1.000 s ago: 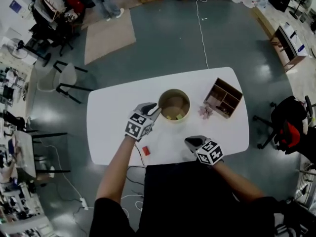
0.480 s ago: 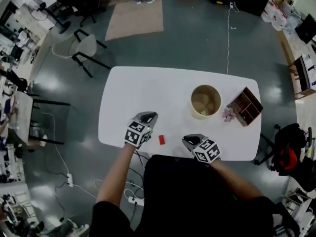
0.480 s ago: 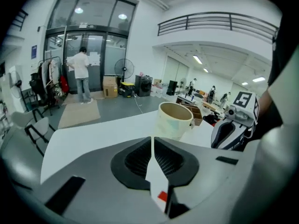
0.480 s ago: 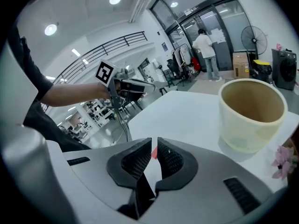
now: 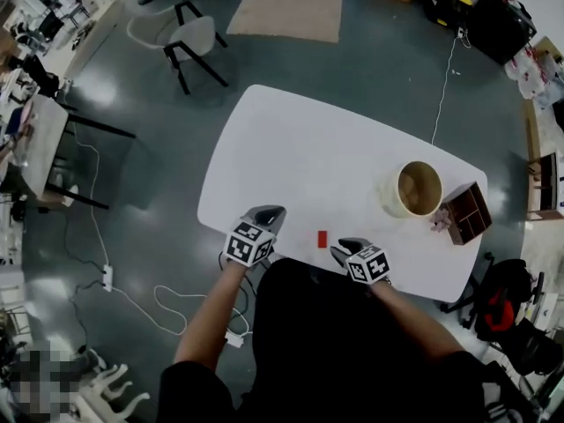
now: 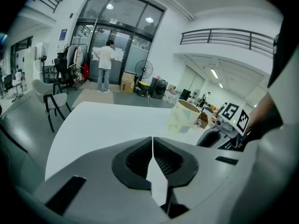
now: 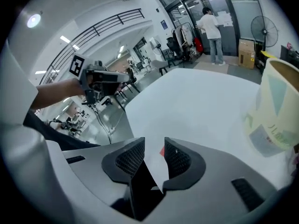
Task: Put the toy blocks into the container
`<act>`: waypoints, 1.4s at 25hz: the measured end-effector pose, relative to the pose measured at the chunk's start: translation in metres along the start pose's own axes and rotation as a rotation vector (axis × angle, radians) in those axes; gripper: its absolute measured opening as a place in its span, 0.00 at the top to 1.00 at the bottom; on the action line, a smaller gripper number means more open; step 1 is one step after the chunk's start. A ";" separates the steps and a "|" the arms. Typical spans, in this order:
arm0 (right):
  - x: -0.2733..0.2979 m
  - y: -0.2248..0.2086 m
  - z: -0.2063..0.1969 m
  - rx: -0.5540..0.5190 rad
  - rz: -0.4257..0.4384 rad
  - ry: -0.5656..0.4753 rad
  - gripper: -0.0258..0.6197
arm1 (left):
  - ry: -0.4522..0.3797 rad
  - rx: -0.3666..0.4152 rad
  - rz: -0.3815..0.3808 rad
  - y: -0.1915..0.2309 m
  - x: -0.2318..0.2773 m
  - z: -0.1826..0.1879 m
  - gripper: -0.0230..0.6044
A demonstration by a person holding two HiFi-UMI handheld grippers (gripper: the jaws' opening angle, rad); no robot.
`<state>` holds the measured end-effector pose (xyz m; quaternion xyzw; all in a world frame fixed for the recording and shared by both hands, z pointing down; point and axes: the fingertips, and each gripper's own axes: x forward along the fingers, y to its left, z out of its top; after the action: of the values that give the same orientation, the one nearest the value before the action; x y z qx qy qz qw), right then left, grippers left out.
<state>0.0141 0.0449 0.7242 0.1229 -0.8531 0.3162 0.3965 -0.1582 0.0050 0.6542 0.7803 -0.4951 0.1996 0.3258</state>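
Block (image 5: 322, 238), small and red, lies on the desk (image 5: 308, 161) close to its near edge, between the two grippers and touching neither. Seen along the right gripper (image 5: 345, 247), it shows through the gap ahead of the fingers, which have just been opening and stand apart, pressing on nothing. At the same edge the left gripper (image 5: 267, 211) has its fingers just closed together, nothing between them. Well apart, toward the desk's right end, stands the container (image 5: 389, 203), with a wooden box (image 5: 467, 214) just beside it at the right edge.
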 end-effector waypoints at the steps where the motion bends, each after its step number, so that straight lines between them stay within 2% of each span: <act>1: 0.009 -0.001 -0.003 0.016 -0.015 0.021 0.80 | -0.009 -0.017 0.001 0.007 -0.005 -0.004 0.95; 5: 0.044 -0.011 -0.017 0.104 -0.092 0.101 0.73 | -0.059 -0.077 -0.029 0.028 -0.020 -0.014 0.95; 8: 0.067 -0.016 -0.031 0.215 -0.143 0.143 0.71 | -0.090 -0.071 -0.053 0.040 -0.031 -0.022 0.95; 11: 0.085 -0.019 -0.037 0.280 -0.204 0.152 0.71 | -0.093 -0.071 -0.086 0.051 -0.040 -0.034 0.95; 16: 0.105 -0.029 -0.042 0.366 -0.338 0.131 0.71 | -0.113 -0.137 -0.114 0.068 -0.052 -0.051 0.95; 22: 0.113 -0.045 -0.051 0.381 -0.451 0.160 0.71 | -0.107 -0.156 -0.131 0.073 -0.055 -0.058 0.95; 24: 0.113 -0.049 -0.053 0.387 -0.482 0.163 0.74 | -0.101 -0.161 -0.133 0.074 -0.058 -0.060 0.95; 27: 0.112 -0.049 -0.053 0.415 -0.509 0.153 0.77 | -0.095 -0.174 -0.136 0.077 -0.062 -0.063 0.95; 35: 0.105 -0.046 -0.055 0.410 -0.493 0.171 0.77 | -0.058 -0.163 -0.157 0.074 -0.052 -0.062 0.95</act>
<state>-0.0008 0.0490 0.8507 0.3760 -0.6798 0.3851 0.4982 -0.2466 0.0598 0.6880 0.7930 -0.4561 0.1098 0.3886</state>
